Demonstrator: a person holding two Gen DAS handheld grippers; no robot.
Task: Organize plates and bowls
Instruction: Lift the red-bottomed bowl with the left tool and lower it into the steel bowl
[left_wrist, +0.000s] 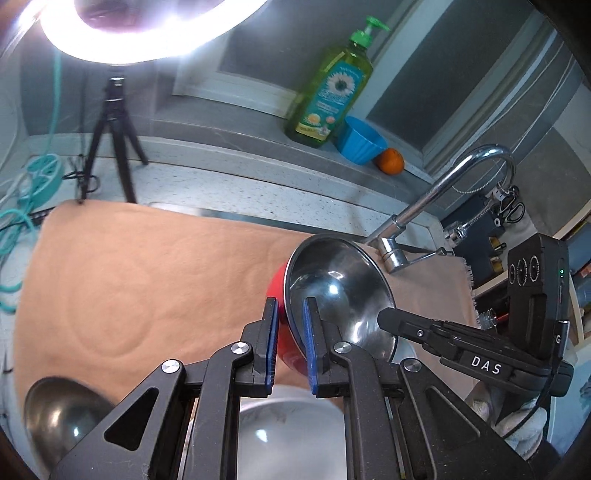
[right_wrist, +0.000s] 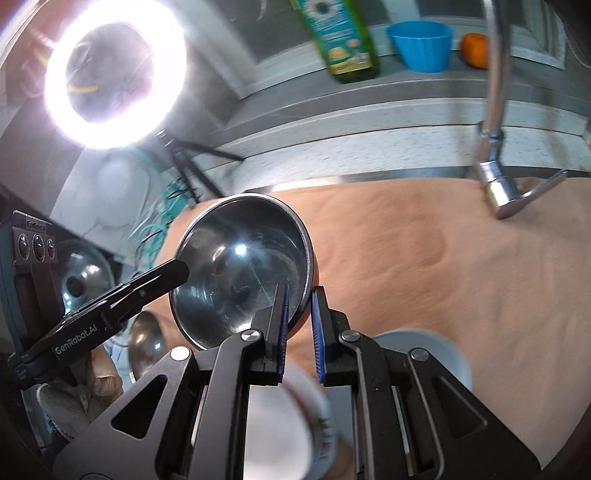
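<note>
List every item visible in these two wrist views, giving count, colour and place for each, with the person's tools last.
held bowl: one, steel inside, red outside, lifted over the cloth
cloth: one, peach, spread on the counter
second steel bowl: one, silver, near left of the cloth
white dish: at least one, white, under the left gripper
soap bottle: one, green, window ledge
blue cup: one, blue, beside the bottle
orange: one, orange, beside the cup
faucet: one, chrome, back right
ring light: one, white, on a tripod, back left
left gripper: black, blue pads, clamping the bowl's rim
right gripper: same, opposite rim

White plate (left_wrist: 291, 435) perhaps partly hidden
</note>
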